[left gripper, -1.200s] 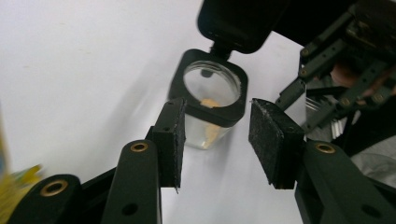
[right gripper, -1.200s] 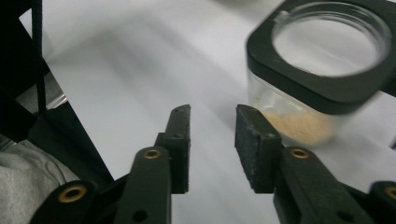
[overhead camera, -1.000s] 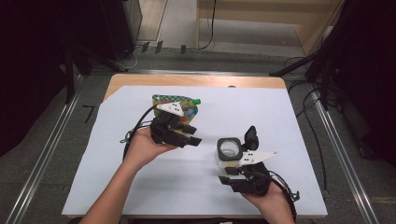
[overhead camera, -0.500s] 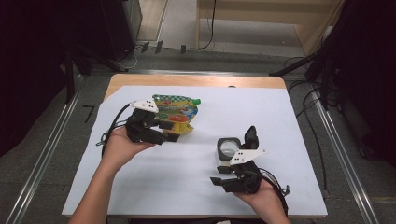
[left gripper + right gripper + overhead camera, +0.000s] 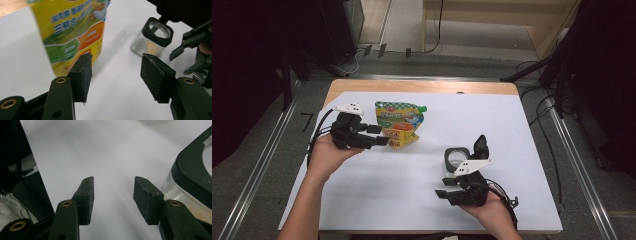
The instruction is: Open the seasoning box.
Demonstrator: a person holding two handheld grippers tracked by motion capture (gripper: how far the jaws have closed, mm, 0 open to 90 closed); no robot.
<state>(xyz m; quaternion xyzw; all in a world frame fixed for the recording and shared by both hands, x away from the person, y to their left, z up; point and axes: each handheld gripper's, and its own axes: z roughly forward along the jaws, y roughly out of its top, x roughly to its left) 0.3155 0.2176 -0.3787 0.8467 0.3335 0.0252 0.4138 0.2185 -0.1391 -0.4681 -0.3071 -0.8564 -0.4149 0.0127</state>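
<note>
High view: left hand-held gripper [image 5: 379, 136] drawn back toward the left edge of the desk [image 5: 522, 130] since a second ago, jaws apart and empty, tips now just beside the pouch [image 5: 399, 122]. Pouch left lying flat near the far left of the white sheet, well apart from the jar [image 5: 456, 157]. Right hand-held gripper [image 5: 448, 187] released too, having just opened a little with nothing between the pads, just on the near side of the jar. Probably a let-go of both things (pouring still ahead, or already over, hard to tell).

Left gripper view: empty gap between the pads [image 5: 81, 71]; pouch [image 5: 72, 32] blurred, yellow and green with Chinese characters, not readable; open jar [image 5: 153, 37] beyond, some pale grains inside.

Right gripper view: pads [image 5: 87, 200] apart over bare white sheet, jar [image 5: 192, 180] at right edge, untouched. No brand legible.
</note>
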